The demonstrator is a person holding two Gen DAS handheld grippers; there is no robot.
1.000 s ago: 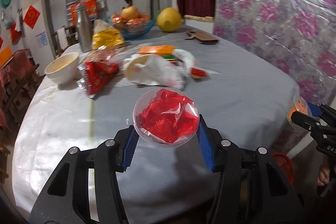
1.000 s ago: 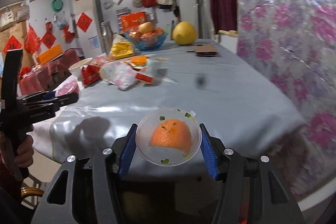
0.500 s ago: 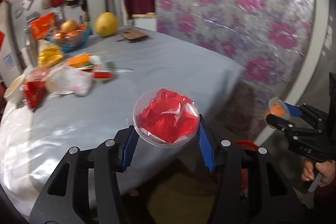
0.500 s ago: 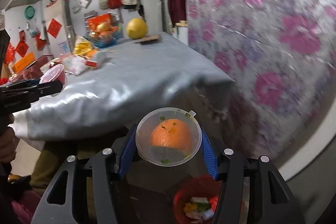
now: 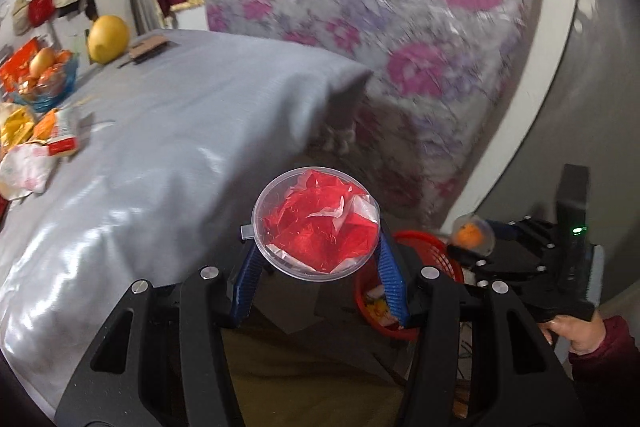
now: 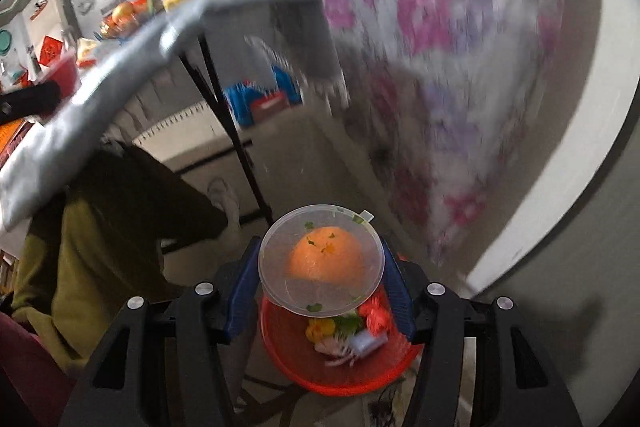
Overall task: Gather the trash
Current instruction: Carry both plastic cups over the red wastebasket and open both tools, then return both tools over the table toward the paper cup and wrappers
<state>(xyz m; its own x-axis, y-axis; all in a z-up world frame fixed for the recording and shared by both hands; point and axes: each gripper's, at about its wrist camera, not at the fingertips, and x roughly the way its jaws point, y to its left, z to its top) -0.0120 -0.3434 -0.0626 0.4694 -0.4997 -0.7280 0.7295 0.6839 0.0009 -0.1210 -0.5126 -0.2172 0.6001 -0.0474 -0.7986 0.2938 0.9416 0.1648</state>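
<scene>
My left gripper (image 5: 318,243) is shut on a clear round plastic tub (image 5: 312,215) stuffed with crumpled red wrapper, held off the table's front edge. Low to its right, a red trash basket (image 5: 416,237) stands on the floor. My right gripper (image 6: 320,247) is shut on a second clear tub (image 6: 324,263) with orange residue and green flecks, held directly above that red basket (image 6: 304,371), which holds mixed scraps. The left wrist view shows the right gripper (image 5: 520,255) and its tub (image 5: 474,233) beside the basket.
The grey-clothed table (image 5: 180,131) carries wrappers (image 5: 36,147), a fruit bowl (image 5: 44,79) and a yellow pomelo (image 5: 108,39). A floral plastic sheet (image 5: 400,27) hangs behind. A leg in olive trousers (image 6: 92,267) and black table legs (image 6: 232,131) stand left of the basket.
Both grippers have swung from over the table to its right end and sunk lower. The red basket has come into view under the right gripper. Both tubs stay gripped.
</scene>
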